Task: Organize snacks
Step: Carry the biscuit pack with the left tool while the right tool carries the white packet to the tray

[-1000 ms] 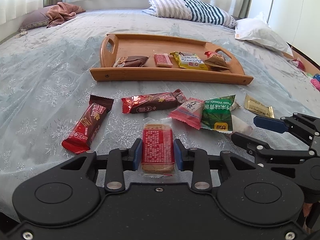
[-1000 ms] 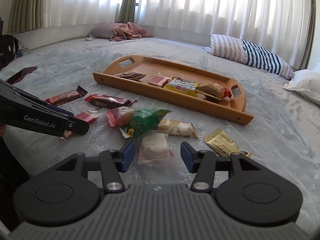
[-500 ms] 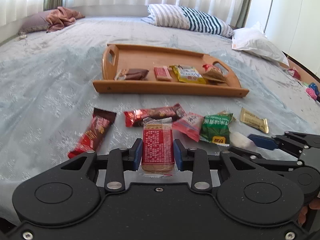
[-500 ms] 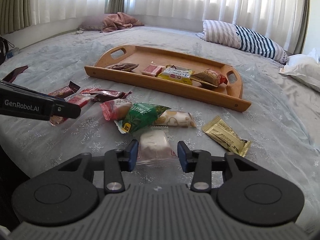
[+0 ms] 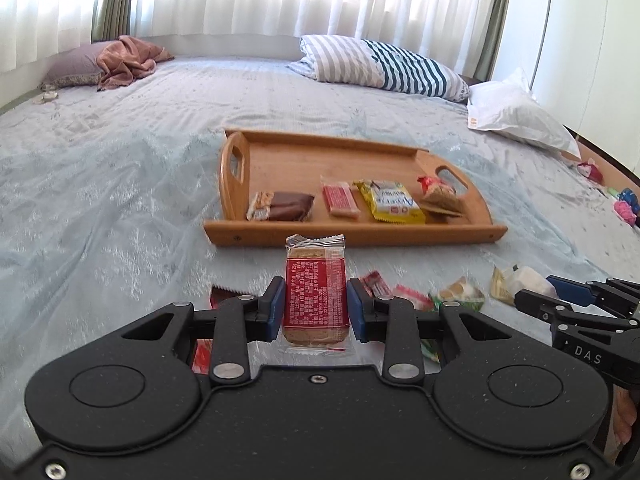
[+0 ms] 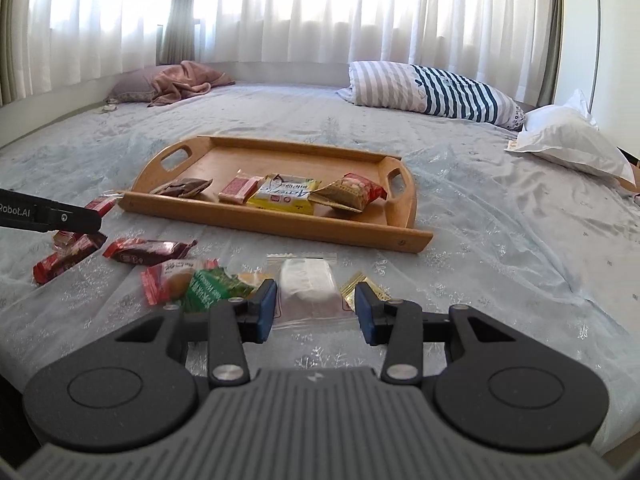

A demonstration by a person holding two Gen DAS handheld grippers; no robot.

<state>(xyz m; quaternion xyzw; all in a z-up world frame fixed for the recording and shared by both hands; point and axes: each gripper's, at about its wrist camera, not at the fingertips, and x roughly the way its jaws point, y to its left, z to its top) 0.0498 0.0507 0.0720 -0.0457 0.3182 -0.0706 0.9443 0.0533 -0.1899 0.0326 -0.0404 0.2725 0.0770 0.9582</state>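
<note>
Red-wrapped biscuit pack is clamped upright between the left gripper pads, lifted clear of the bedspread — the wooden tray sits just beyond it. Over on the right gripper, a pale clear-wrapped snack is pinched between the blue pads, also off the bed. Four snacks already lie in the tray; loose wrappers — red bars, a green packet — are scattered in front of it.
</note>
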